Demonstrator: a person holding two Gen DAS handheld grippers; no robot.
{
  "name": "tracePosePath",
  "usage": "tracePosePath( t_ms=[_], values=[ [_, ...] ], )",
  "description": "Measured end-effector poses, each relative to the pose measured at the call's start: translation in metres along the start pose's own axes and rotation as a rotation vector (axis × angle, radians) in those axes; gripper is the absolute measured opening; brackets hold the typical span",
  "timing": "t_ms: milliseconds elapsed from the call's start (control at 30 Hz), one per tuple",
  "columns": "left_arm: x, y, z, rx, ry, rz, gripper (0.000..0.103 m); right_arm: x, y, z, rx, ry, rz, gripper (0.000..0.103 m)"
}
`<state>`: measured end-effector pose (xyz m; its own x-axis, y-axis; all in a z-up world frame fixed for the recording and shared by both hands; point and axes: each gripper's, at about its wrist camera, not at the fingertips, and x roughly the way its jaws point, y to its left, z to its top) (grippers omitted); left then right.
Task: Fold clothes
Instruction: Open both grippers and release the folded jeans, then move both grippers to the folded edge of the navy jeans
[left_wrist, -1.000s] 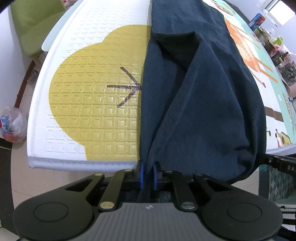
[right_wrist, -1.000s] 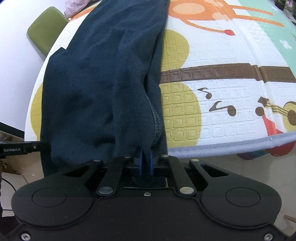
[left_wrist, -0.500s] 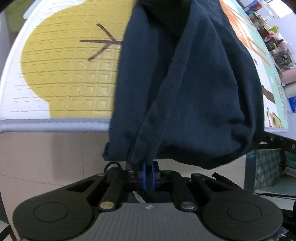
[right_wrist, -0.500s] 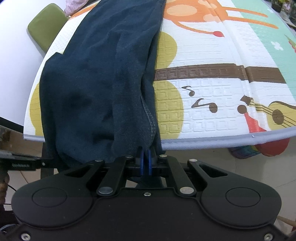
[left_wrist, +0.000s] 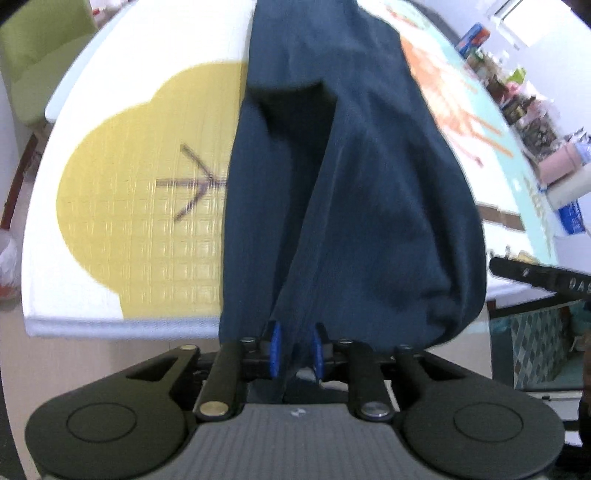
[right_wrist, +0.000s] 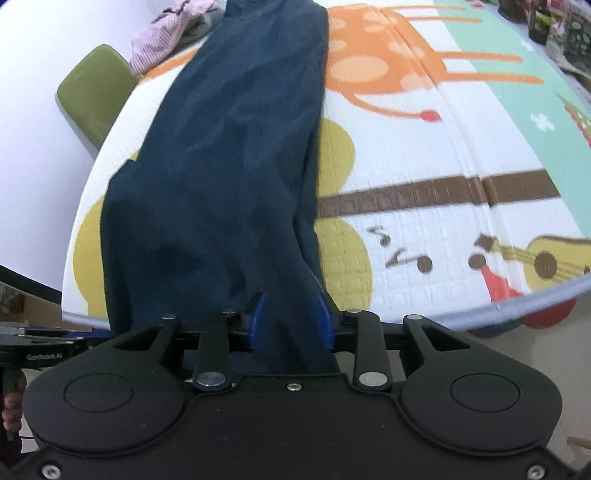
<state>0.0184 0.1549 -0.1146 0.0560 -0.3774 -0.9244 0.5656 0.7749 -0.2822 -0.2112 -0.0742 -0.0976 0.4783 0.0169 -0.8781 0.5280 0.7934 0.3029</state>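
Note:
A dark navy garment (left_wrist: 351, 166) lies lengthwise on the patterned play mat (left_wrist: 140, 192), and its near end hangs over the mat's front edge. My left gripper (left_wrist: 296, 349) is at that end; its jaws are opening, and a fold of the cloth hangs loose between the blue pads (left_wrist: 275, 347). In the right wrist view the same garment (right_wrist: 229, 166) runs away across the mat (right_wrist: 424, 166). My right gripper (right_wrist: 290, 321) is at the other near corner, jaws opening too, with cloth still lying between its parted pads (right_wrist: 256, 321).
A green chair (right_wrist: 92, 92) stands past the mat's far left corner, with a pile of pink striped clothes (right_wrist: 166, 29) beside it. Boxes and bottles (left_wrist: 517, 92) crowd the far right side. The mat's front edge (left_wrist: 122, 325) drops to bare floor.
Both pairs of pads were pinched shut on the garment's near hem; now they stand apart and the cloth lies loose between them. Both grippers rose a little above the mat's edge.

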Motion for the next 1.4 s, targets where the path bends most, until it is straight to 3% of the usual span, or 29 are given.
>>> tracePosePath(
  t_ms=[433,700,800,833,933,1100,1400],
  values=[
    [0.001,-0.025,0.048,0.006,-0.156,0.017,0.044,0.003,0.054,0.05,-0.053,-0.081,0.075,0.033],
    [0.026,-0.016,0.067,-0.056,-0.141,-0.018,0.047,0.03,0.099,0.095,-0.097,-0.062,0.135,0.034],
    [0.035,-0.014,0.067,-0.063,-0.12,-0.03,0.04,0.052,0.113,0.105,-0.104,-0.025,0.144,0.034],
    [0.037,-0.013,0.065,-0.069,-0.108,-0.034,0.032,0.06,0.115,0.107,-0.102,-0.012,0.144,0.034],
    [0.041,-0.008,0.057,-0.082,-0.076,-0.028,0.02,0.084,0.122,0.112,-0.09,0.03,0.141,0.034],
    [0.039,0.002,0.041,-0.097,-0.049,0.016,0.018,0.111,0.132,0.107,-0.104,0.098,0.153,0.034],
    [0.035,0.014,0.021,-0.149,-0.018,0.055,0.015,0.123,0.159,0.083,-0.202,0.179,0.208,0.036]
  ],
)
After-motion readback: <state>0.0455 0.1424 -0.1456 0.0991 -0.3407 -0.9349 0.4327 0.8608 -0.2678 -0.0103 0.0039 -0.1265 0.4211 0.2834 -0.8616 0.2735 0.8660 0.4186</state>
